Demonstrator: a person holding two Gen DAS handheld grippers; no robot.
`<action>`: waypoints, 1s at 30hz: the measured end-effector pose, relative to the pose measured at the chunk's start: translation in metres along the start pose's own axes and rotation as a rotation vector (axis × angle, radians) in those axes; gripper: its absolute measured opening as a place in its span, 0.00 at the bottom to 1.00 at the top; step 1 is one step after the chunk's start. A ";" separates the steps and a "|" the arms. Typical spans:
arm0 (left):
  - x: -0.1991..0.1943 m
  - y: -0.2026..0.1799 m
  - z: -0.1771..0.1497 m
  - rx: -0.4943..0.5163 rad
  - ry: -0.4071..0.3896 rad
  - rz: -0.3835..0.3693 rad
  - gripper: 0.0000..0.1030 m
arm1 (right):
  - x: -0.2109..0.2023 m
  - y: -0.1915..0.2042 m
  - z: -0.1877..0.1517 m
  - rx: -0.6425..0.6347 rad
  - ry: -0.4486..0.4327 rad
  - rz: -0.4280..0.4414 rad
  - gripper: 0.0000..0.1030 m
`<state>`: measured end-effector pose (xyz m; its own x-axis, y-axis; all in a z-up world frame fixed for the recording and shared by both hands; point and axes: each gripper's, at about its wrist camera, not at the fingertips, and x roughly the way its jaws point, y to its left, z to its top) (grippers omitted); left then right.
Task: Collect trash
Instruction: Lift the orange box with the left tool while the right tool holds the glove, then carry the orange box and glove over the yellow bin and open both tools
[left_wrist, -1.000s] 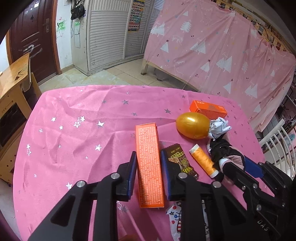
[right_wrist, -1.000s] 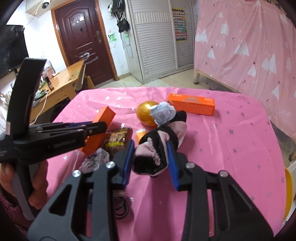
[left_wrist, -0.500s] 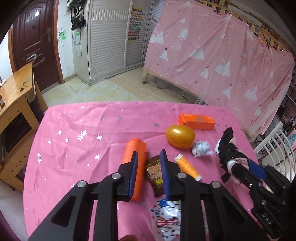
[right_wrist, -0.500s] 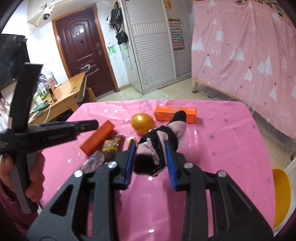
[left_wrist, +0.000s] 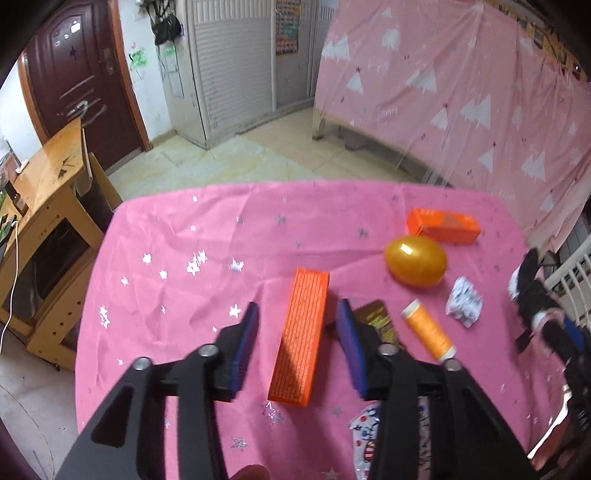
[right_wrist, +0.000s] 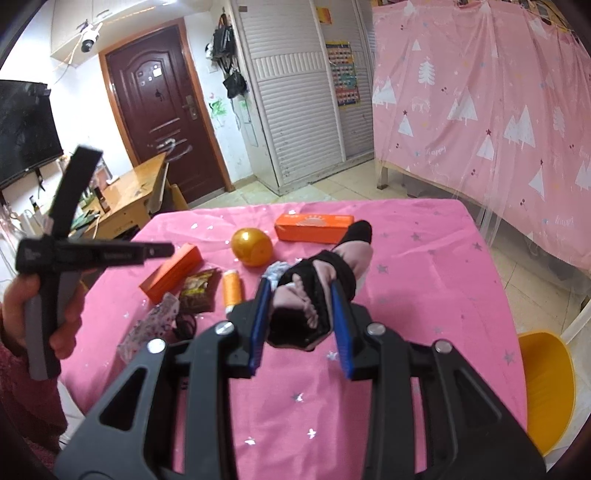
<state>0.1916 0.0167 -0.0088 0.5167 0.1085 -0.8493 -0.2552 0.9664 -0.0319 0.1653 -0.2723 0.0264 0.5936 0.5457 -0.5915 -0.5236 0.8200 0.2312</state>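
On desk (left_wrist: 177, 236): two orange boxes, long (left_wrist: 302, 336) and far (left_wrist: 443, 226); one gold egg (left_wrist: 415, 265); one paper wad (left_wrist: 463, 306); one orange spool (left_wrist: 428, 330); one brown wrapper (right_wrist: 199, 291). Left claw (left_wrist: 297, 345) tilted steeply down, spread and opening, long box between pads, untouched. Right claw (right_wrist: 299, 326) angled down, pinching black-and-pink cloth bundle (right_wrist: 314, 291) above desk.

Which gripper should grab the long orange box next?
Left. The left gripper hangs right over the long orange box, jaws opening either side without touching. The right gripper is full, shut on a black-and-pink glove.
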 end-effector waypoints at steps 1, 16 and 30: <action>0.004 0.001 -0.001 -0.001 0.011 -0.002 0.42 | 0.000 -0.001 0.000 0.001 0.000 0.000 0.29; 0.025 -0.006 -0.008 -0.032 0.016 0.071 0.16 | -0.005 -0.029 -0.006 0.031 -0.018 -0.030 0.29; -0.019 -0.080 0.015 0.071 -0.088 0.018 0.16 | -0.027 -0.078 -0.013 0.097 -0.056 -0.079 0.29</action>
<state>0.2144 -0.0590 0.0183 0.5830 0.1427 -0.7998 -0.2083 0.9778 0.0226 0.1816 -0.3531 0.0142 0.6655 0.4853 -0.5671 -0.4138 0.8722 0.2608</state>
